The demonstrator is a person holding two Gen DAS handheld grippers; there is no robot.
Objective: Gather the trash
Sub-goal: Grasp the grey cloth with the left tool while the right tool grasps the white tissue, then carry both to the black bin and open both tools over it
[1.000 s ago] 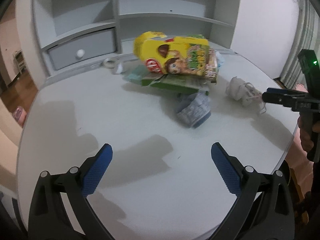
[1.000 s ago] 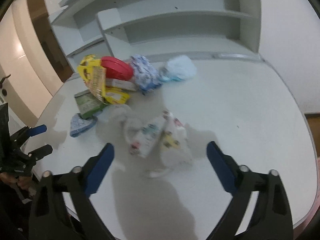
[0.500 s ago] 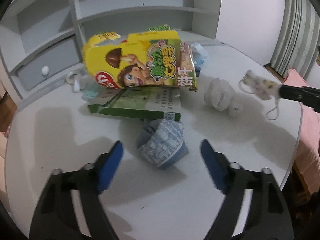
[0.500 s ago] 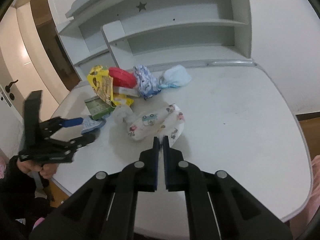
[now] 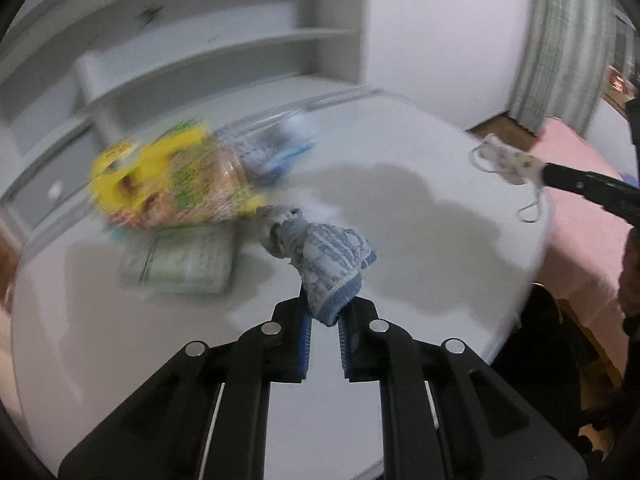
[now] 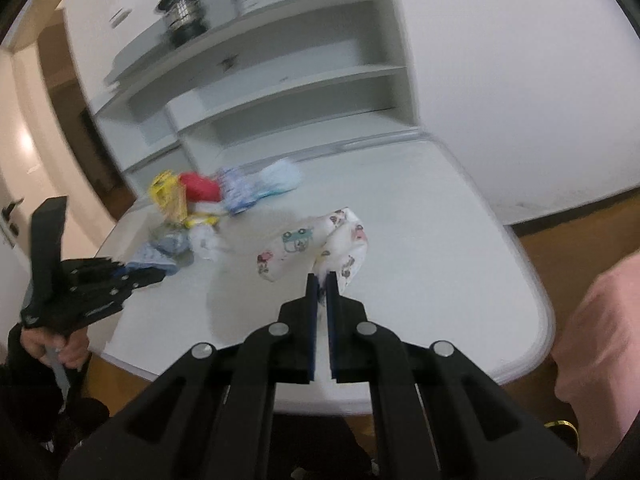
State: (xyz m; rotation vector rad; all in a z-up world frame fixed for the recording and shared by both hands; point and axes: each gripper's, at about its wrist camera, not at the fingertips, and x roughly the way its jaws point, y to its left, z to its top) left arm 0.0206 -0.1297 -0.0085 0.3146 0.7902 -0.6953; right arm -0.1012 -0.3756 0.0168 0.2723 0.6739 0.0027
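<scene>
My left gripper (image 5: 323,312) is shut on a crumpled blue and white wrapper (image 5: 320,252), lifted a little above the white table (image 5: 420,216). My right gripper (image 6: 320,284) is shut on a white face mask with a cartoon print (image 6: 316,244), which hangs off its tips above the table. In the left wrist view the right gripper (image 5: 544,174) shows at the right edge with the mask (image 5: 506,162) and its ear loops dangling. The left gripper (image 6: 132,276) appears at the left of the right wrist view, holding the blue wrapper (image 6: 156,254).
A blurred pile stays on the table's far side: a yellow snack bag (image 5: 172,184), a green flat box (image 5: 180,264), a red lid (image 6: 200,188) and blue-white wrappers (image 6: 260,184). A white shelf unit (image 6: 280,92) stands behind. Pink bedding (image 5: 576,208) lies past the table's right edge.
Both grippers went from wide open to shut. The left closed on the blue wrapper and raised it; the right closed on the printed mask and lifted it off the table.
</scene>
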